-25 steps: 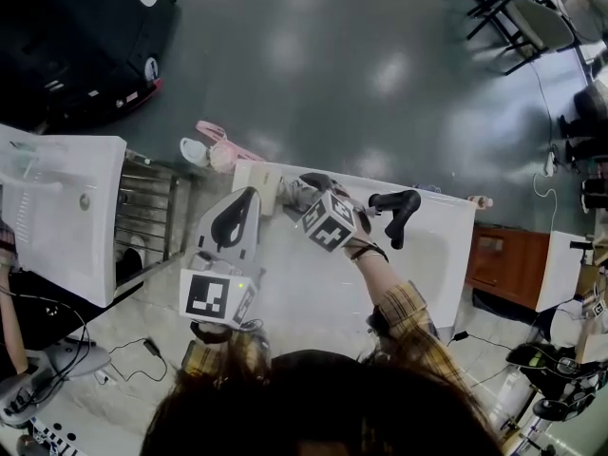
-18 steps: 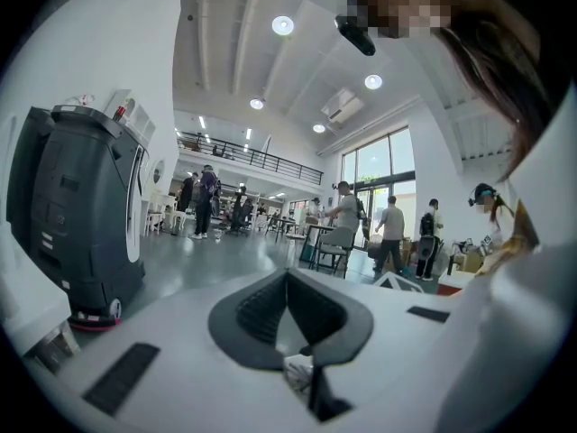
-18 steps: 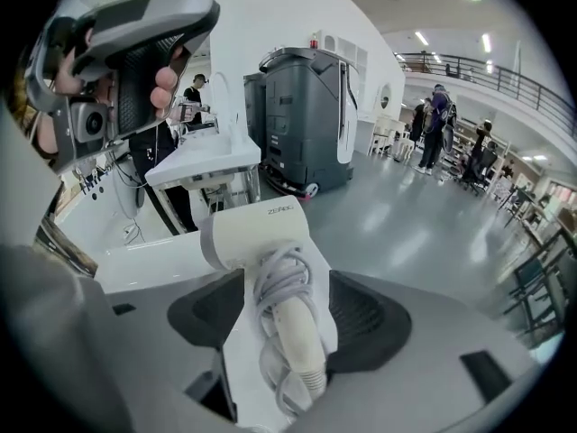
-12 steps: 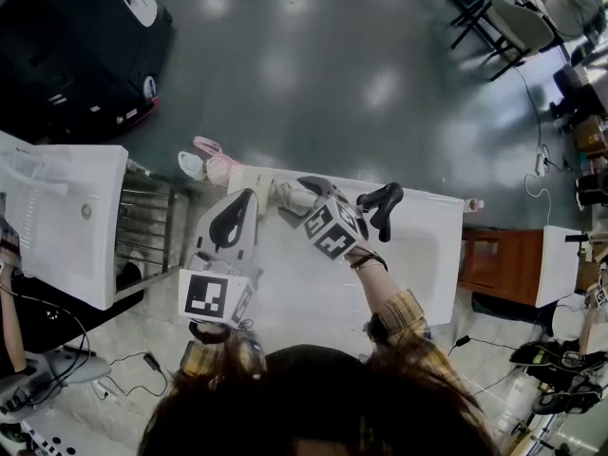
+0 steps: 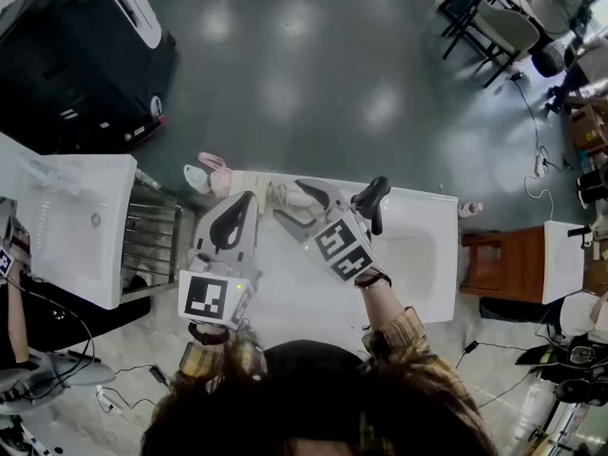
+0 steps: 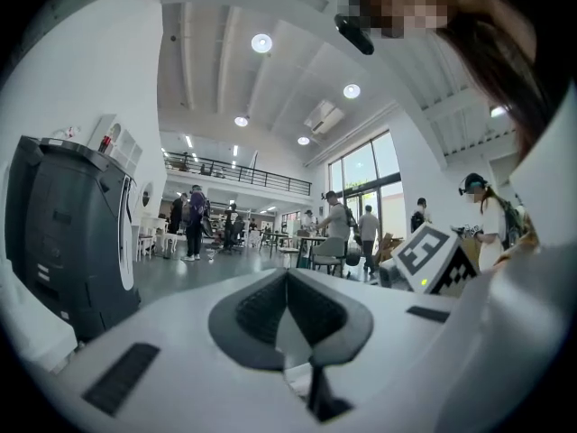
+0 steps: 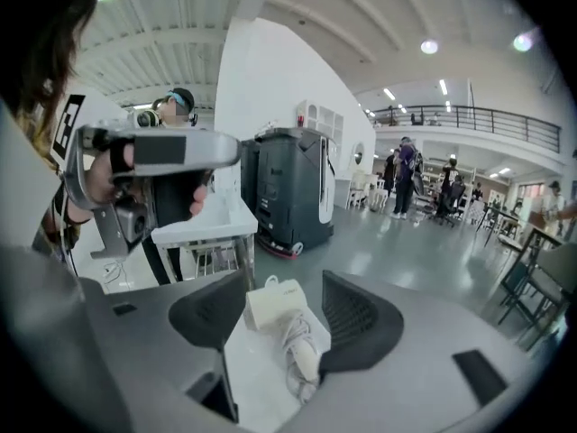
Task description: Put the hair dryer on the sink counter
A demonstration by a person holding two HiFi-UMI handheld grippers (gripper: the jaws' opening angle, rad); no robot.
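The white hair dryer (image 5: 278, 198), cord wound round it, lies at the back left corner of the white sink counter (image 5: 285, 288). In the right gripper view the hair dryer (image 7: 278, 307) rests on the counter between the two dark pads. My right gripper (image 5: 296, 205) stands open around it, its jaws on either side and not pressing it. My left gripper (image 5: 247, 198) hovers over the counter's left edge beside the dryer, shut with nothing in it; in its own view the left gripper (image 6: 288, 289) points out at the hall.
A black faucet (image 5: 369, 202) stands behind the basin (image 5: 423, 255) at the counter's right. Pink slippers (image 5: 211, 171) lie on the floor behind. A metal rack (image 5: 152, 231) and another white sink unit (image 5: 66, 221) are left; a brown cabinet (image 5: 499, 264) is right.
My right gripper has turned and drawn slightly back toward me while staying at the hair dryer. The left gripper and the dryer keep their places; my head has shifted.
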